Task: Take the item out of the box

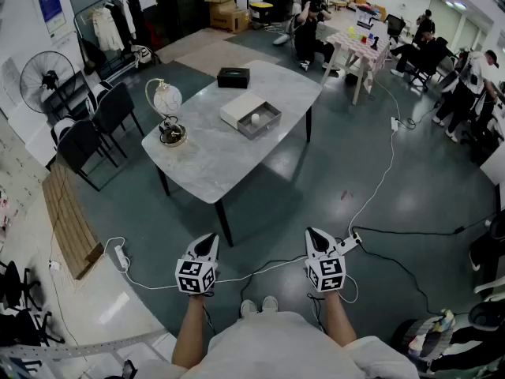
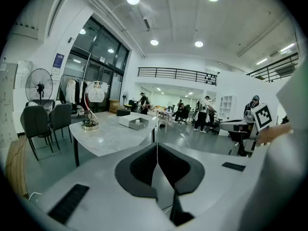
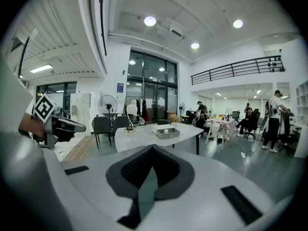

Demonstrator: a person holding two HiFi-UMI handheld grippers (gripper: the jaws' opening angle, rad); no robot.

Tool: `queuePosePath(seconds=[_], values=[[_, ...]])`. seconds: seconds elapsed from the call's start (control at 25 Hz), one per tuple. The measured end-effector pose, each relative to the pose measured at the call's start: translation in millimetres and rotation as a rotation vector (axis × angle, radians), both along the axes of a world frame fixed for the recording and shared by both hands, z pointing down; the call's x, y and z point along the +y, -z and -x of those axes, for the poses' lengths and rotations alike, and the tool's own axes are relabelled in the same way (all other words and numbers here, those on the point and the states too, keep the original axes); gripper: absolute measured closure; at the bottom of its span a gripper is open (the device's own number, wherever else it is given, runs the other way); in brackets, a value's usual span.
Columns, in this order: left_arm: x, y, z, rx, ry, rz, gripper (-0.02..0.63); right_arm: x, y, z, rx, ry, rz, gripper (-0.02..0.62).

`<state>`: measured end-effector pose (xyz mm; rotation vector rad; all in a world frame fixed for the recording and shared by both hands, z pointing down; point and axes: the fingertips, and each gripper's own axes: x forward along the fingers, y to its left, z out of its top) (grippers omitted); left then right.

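My left gripper (image 1: 208, 242) and right gripper (image 1: 315, 235) are both pressed together, empty. One open box (image 1: 235, 111) on the table (image 1: 213, 155) holds one white ball (image 1: 255, 118).

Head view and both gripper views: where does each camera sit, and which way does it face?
Head view: on the person's head, looking steeply down at table and box; forearms, shoes, left tool and right tool show.
Left gripper view: on the left tool, facing level toward the table; its shut jaws show.
Right gripper view: on the right tool, facing likewise; shut jaws show.
Shared: all see the table and box.
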<state>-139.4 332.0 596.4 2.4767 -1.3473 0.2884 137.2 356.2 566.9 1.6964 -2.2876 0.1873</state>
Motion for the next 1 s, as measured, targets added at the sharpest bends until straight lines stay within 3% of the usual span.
queuePosePath(seconds=[0.56,0.6,0.72,0.76,1.0], values=[[3,0,1,0.003,0.023,0.003,0.588,-5,4,2,0.001,0.025,-0.022,0.594],[3,-1,0,0.003,0.022,0.004,0.588,-5,4,2,-0.002,0.032,-0.023,0.579],[6,-4,-3,0.001,0.022,0.009,0.588,-5,3,5,-0.024,0.062,-0.016,0.423],[6,-5,-4,0.001,0.023,0.011,0.588,-5,3,5,-0.025,0.066,-0.017,0.399],[8,-5,-12,0.002,0.028,0.015,0.588,-4,2,2,-0.002,0.076,-0.02,0.382]])
